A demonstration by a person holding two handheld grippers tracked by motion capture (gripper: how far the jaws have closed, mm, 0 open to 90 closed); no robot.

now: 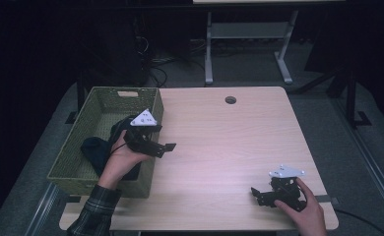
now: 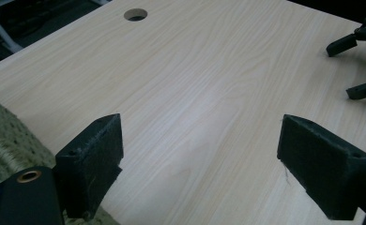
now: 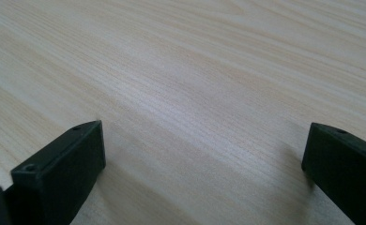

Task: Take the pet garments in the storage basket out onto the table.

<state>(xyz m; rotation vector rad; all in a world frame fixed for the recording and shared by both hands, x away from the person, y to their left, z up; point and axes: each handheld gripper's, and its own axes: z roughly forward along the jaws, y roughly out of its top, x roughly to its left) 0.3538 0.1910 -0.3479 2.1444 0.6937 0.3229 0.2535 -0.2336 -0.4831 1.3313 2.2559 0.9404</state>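
— Two hands come in at the bottom of the high view, one gripper in each. The right hand (image 1: 302, 212) holds the right gripper (image 1: 257, 195) low on the table (image 1: 229, 142), near its front right corner.

— Is that claw open?

— Yes. In the right gripper view its two black jaws stand wide apart with bare wood between them, gripping nothing.

— And the other?

— The left hand (image 1: 122, 158), in a plaid sleeve (image 1: 94, 214), holds the left gripper (image 1: 166, 148) over the right wall of the basket (image 1: 69, 157), pointing out across the table. Its two jaws are also spread wide and empty in the left gripper view, one pad (image 2: 96, 157) just above the basket's woven edge.

— How many baskets?

— One, green and woven, on the table's left side, overhanging its edge. Inside lies one dark cloth (image 1: 95, 150); whether it is more than one piece, I cannot tell.

— Anything else on the tabletop?

— One round hole (image 1: 230, 100) near the far edge. The two grippers are well apart.
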